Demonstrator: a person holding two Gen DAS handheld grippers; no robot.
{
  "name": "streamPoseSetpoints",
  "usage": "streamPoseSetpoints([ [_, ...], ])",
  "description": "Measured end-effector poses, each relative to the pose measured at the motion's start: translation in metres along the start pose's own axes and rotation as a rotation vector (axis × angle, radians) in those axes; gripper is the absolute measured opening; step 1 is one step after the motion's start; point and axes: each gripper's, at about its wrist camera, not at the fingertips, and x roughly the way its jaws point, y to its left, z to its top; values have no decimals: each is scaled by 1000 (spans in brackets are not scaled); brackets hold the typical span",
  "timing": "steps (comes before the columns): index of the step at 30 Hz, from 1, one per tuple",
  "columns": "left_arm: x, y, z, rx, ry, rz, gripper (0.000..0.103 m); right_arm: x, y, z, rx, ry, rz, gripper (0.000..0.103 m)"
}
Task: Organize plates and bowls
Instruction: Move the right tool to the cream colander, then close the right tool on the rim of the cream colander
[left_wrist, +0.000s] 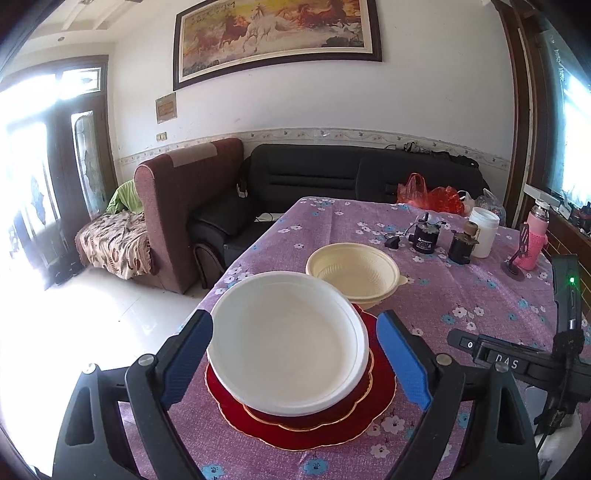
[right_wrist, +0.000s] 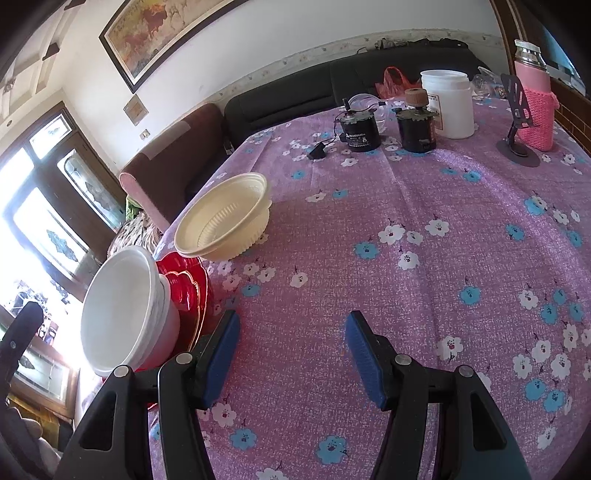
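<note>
A white bowl stands on a stack of red, gold-rimmed plates near the table's left edge. My left gripper is open around the bowl; its right pad stands clear of the rim, while its left pad is close beside it. Just behind are nested cream bowls. The right wrist view has the white bowl, red plates and cream bowls to its left. My right gripper hangs open over bare tablecloth with nothing between its fingers.
On the purple flowered tablecloth, at the far side, stand two black motors, a white jar, a pink bottle and a phone stand. A black sofa and a brown armchair stand beyond the table.
</note>
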Motion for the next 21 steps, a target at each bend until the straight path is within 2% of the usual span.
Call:
streamPoseSetpoints([
  [2, 4, 8, 1, -23, 13, -10, 90, 4, 3, 9, 0, -7, 12, 64],
  [5, 13, 21, 16, -59, 50, -71, 90, 14, 10, 33, 3, -21, 36, 64],
  [8, 33, 32, 50, -108, 115, -182, 91, 27, 17, 61, -3, -24, 34, 64],
  [11, 71, 37, 90, -160, 198, -293, 93, 41, 24, 89, -30, -15, 0, 64],
  [15, 137, 28, 123, -138, 302, -293, 93, 64, 24, 112, -38, 36, -25, 64],
  [18, 184, 22, 129, -144, 392, -307, 93, 81, 21, 119, -29, 84, -10, 64],
  [21, 229, 14, 123, -141, 484, -275, 93, 98, 19, 121, -30, 123, 3, 64],
])
